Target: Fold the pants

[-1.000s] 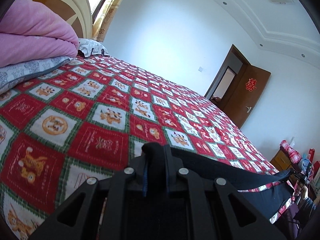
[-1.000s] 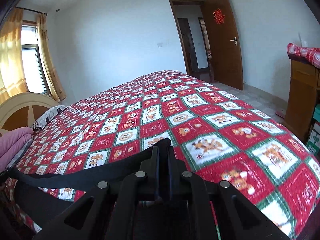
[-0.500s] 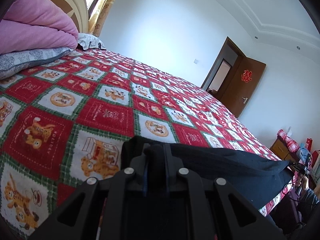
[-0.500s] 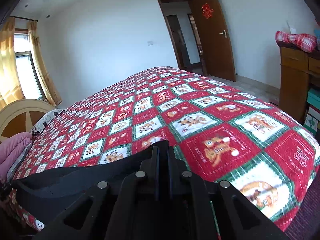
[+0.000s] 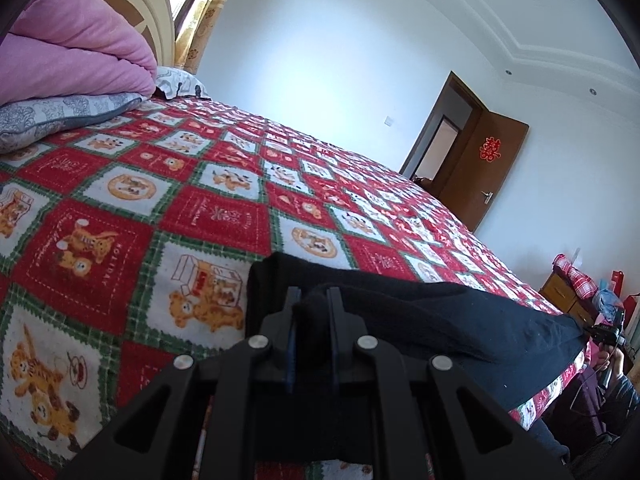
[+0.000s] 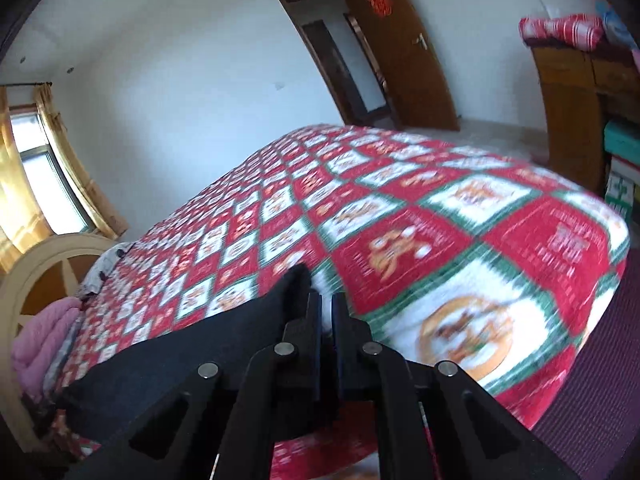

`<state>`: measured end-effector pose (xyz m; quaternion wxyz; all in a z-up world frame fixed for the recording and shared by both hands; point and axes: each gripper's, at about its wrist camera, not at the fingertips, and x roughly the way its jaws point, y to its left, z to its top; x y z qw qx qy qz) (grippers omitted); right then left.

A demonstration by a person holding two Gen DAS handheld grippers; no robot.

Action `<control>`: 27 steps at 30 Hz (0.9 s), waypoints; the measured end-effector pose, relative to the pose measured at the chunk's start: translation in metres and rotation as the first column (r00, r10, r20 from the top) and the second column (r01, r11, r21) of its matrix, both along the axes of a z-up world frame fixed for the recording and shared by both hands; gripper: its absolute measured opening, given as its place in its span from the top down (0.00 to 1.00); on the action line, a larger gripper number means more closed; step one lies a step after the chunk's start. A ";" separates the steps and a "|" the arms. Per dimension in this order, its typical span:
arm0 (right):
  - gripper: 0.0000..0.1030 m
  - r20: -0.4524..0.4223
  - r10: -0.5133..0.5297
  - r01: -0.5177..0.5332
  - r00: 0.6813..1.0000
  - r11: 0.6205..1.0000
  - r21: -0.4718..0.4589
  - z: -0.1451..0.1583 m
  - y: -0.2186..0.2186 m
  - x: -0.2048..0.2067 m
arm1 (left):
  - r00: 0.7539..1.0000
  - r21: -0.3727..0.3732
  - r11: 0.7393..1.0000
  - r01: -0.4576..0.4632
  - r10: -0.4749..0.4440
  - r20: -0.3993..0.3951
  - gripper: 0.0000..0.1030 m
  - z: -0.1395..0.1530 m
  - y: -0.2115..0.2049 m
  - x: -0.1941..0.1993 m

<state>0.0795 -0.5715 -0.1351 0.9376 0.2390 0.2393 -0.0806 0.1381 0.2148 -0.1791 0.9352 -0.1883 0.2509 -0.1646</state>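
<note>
Left gripper (image 5: 311, 300) is sitting at bottom centre of the left wrist view, jaws clamping a bunched fold of the black pants (image 5: 440, 320). The pants are lying on the red, white and green checked bedspread (image 5: 120, 248), stretching from the gripper toward the lower right edge of that frame, where part of a person's hand (image 5: 610, 360) is showing with the other device. In the right wrist view, blurred by motion, the right gripper (image 6: 326, 308) is occupying bottom centre, jaws slightly apart and having just been opening; the bedspread is showing through the gap, nothing pinched between them. The pants corner is lying just left of its left finger (image 6: 314, 312), cloth running toward the lower left. Further back in the left view, a pink blanket (image 5: 72, 52) is resting on a grey pillow (image 5: 52, 116) at upper left, against a cream headboard (image 5: 156, 12). At right of frame a brown door (image 5: 492, 172) is standing open. In the right view, a wooden cabinet (image 6: 576, 112) is standing at upper right, a curtained window (image 6: 36, 184) at left.
</note>
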 end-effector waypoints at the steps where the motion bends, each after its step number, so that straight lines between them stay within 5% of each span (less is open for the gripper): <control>1: 0.81 -0.001 0.008 -0.008 1.000 1.000 0.016 0.000 0.003 0.000 | 1.000 0.001 1.000 -0.001 0.001 0.001 0.87 0.000 0.000 -0.001; 3: 0.39 0.010 0.023 -0.023 1.000 0.998 0.064 0.002 0.008 0.000 | 1.000 -0.003 1.000 -0.001 0.001 0.000 0.87 -0.001 0.000 -0.002; 4: 0.37 0.017 0.027 -0.028 0.999 0.995 0.091 0.002 0.009 0.000 | 1.000 -0.004 1.000 -0.002 0.002 -0.001 0.87 -0.001 0.000 -0.003; 10: 0.41 -0.020 0.044 -0.039 0.999 0.977 0.210 -0.003 0.016 0.001 | 1.000 -0.012 1.000 -0.006 0.006 -0.003 0.87 -0.004 0.001 -0.005; 16: 0.50 -0.094 0.034 -0.016 0.995 0.982 0.186 -0.011 0.025 0.008 | 1.000 -0.011 1.000 -0.006 0.006 -0.003 0.87 -0.004 0.001 -0.005; 20: 0.71 -0.132 0.008 0.012 0.991 0.989 0.149 -0.012 0.024 0.012 | 1.000 -0.012 1.000 -0.007 0.007 -0.003 0.87 -0.004 0.000 -0.005; 27: 0.71 -0.102 -0.041 0.055 0.994 0.989 0.136 0.006 0.016 0.001 | 1.000 -0.017 1.000 -0.007 0.007 -0.008 0.87 -0.006 0.001 -0.004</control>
